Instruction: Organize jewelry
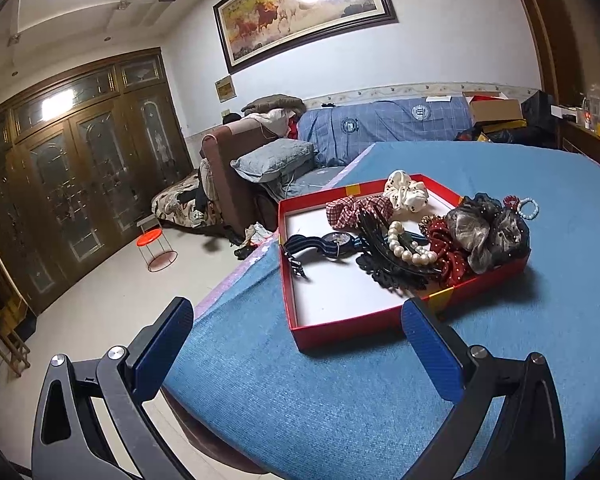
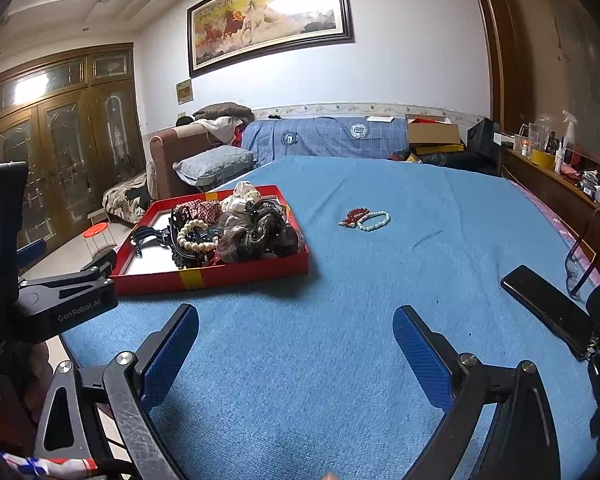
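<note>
1. Red box on the blue worktop holds most pieces; two bracelets lie outside.
2. Left tool and right tool: jaws apart, empty.
3. Risk: beads slip from flat pads; cloth may snag.

Red tray, blue cloth, red-checked scrunchie, white beads.
</note>
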`<state>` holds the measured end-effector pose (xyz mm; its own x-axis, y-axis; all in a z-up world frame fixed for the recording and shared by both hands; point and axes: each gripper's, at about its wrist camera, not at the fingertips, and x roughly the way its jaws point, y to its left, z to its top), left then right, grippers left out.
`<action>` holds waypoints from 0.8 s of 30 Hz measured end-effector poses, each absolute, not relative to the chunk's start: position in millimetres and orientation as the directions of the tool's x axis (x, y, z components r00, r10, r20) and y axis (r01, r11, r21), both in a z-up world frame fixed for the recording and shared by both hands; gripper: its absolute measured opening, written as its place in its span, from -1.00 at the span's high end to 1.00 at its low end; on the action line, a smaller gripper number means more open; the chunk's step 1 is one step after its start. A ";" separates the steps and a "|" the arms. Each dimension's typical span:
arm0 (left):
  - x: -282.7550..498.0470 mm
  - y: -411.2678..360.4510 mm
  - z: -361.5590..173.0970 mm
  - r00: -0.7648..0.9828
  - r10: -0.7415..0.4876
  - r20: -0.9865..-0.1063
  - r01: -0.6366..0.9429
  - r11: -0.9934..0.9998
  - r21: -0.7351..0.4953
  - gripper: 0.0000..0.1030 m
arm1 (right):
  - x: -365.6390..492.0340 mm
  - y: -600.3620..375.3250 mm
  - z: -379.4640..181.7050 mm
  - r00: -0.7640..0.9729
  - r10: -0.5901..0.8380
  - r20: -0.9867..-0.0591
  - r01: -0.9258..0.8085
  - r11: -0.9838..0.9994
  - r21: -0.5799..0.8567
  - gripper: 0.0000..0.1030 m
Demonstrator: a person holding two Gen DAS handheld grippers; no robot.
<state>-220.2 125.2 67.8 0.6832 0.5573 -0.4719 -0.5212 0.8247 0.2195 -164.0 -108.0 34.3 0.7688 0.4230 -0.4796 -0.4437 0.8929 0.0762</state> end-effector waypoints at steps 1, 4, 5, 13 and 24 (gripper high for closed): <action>-220.0 125.2 67.2 0.683 0.556 -0.474 -0.520 0.826 0.219 -1.00 | -163.6 -108.3 34.2 0.769 0.423 -0.480 -0.444 0.893 0.076 -0.94; -220.4 125.8 67.5 0.684 0.552 -0.477 -0.517 0.828 0.218 -1.00 | -162.7 -108.1 34.2 0.770 0.422 -0.479 -0.444 0.893 0.074 -0.94; -220.4 125.8 67.4 0.685 0.552 -0.476 -0.516 0.828 0.218 -1.00 | -162.7 -108.1 34.1 0.769 0.423 -0.479 -0.444 0.893 0.075 -0.94; -220.9 128.3 65.9 0.680 0.549 -0.486 -0.518 0.829 0.212 -1.00 | -162.4 -104.5 33.8 0.766 0.424 -0.483 -0.449 0.891 0.069 -0.94; -217.6 129.4 60.3 0.680 0.529 -0.508 -0.495 0.842 0.215 -1.00 | -162.1 -103.1 33.6 0.766 0.424 -0.483 -0.449 0.891 0.070 -0.94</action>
<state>-217.6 129.4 60.3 0.6799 0.5293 -0.5076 -0.4950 0.8419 0.2148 -162.1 -103.1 33.6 0.7659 0.4245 -0.4830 -0.4492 0.8907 0.0705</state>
